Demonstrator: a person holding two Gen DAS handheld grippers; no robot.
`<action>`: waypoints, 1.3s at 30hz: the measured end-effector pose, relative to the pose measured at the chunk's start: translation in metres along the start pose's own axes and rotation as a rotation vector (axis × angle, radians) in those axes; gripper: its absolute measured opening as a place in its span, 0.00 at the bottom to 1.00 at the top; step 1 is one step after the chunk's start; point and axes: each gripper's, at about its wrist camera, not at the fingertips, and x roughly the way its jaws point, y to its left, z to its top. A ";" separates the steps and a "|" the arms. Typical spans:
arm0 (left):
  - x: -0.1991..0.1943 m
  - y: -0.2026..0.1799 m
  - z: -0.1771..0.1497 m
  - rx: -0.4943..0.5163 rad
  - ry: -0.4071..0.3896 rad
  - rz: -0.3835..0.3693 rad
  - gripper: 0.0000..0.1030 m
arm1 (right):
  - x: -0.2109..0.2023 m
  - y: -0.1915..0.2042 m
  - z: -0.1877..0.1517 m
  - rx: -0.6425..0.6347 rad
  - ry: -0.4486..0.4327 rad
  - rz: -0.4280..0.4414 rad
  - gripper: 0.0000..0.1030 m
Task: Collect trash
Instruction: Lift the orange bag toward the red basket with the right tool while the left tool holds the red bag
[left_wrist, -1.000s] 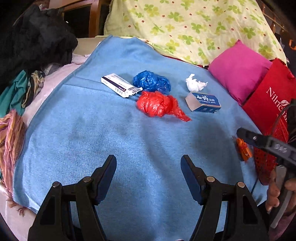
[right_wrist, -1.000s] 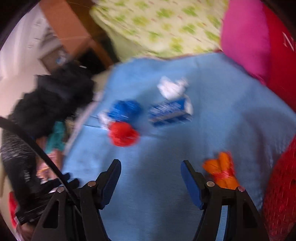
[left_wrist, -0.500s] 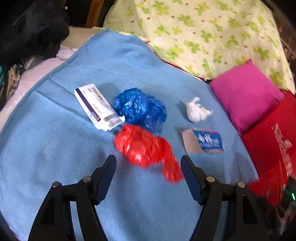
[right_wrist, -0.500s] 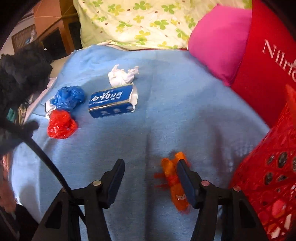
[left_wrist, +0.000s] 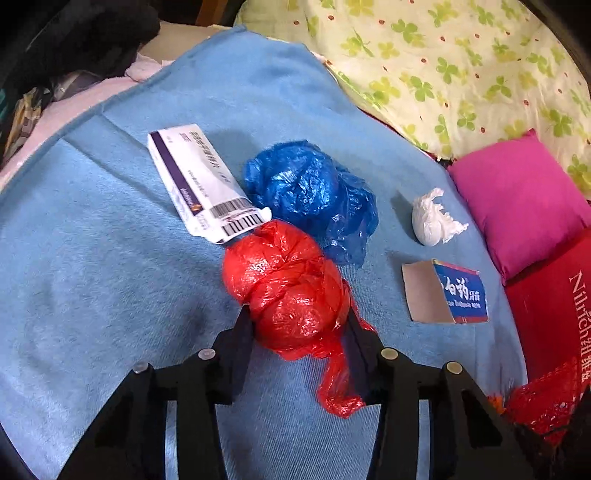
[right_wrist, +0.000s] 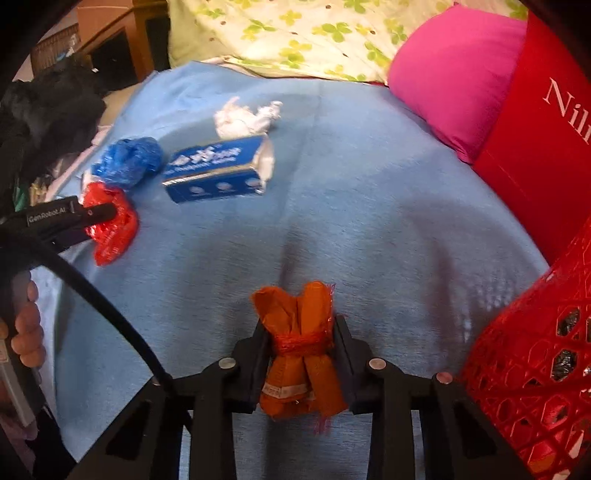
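Note:
Trash lies on a blue blanket (left_wrist: 92, 277). My left gripper (left_wrist: 297, 325) is shut on a crumpled red plastic bag (left_wrist: 288, 288), which rests on the blanket; both show in the right wrist view (right_wrist: 110, 225). My right gripper (right_wrist: 301, 339) is shut on an orange tied wrapper bundle (right_wrist: 301, 332). A crumpled blue plastic bag (left_wrist: 310, 188), a white medicine box (left_wrist: 201, 181), a white tissue wad (left_wrist: 432, 218) and a blue toothpaste box (left_wrist: 447, 291) lie beyond the left gripper.
A red mesh basket (right_wrist: 535, 369) stands at the right edge of the blanket. A red bag (right_wrist: 543, 147) and a pink cushion (left_wrist: 517, 203) lie behind it. A floral quilt (left_wrist: 443, 66) is at the back. Dark clothes (left_wrist: 74, 40) pile at the left.
Both grippers moved forward and closed: the left one onto the red plastic bag, the right one onto the orange bundle.

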 end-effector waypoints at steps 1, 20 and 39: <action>-0.006 0.001 -0.003 0.011 -0.007 0.004 0.46 | -0.003 0.000 0.001 0.007 -0.011 0.023 0.33; -0.152 -0.066 -0.062 0.358 -0.239 0.120 0.46 | -0.117 0.016 -0.004 0.003 -0.463 0.434 0.33; -0.204 -0.176 -0.085 0.619 -0.432 0.161 0.46 | -0.180 -0.045 -0.020 0.100 -0.704 0.361 0.33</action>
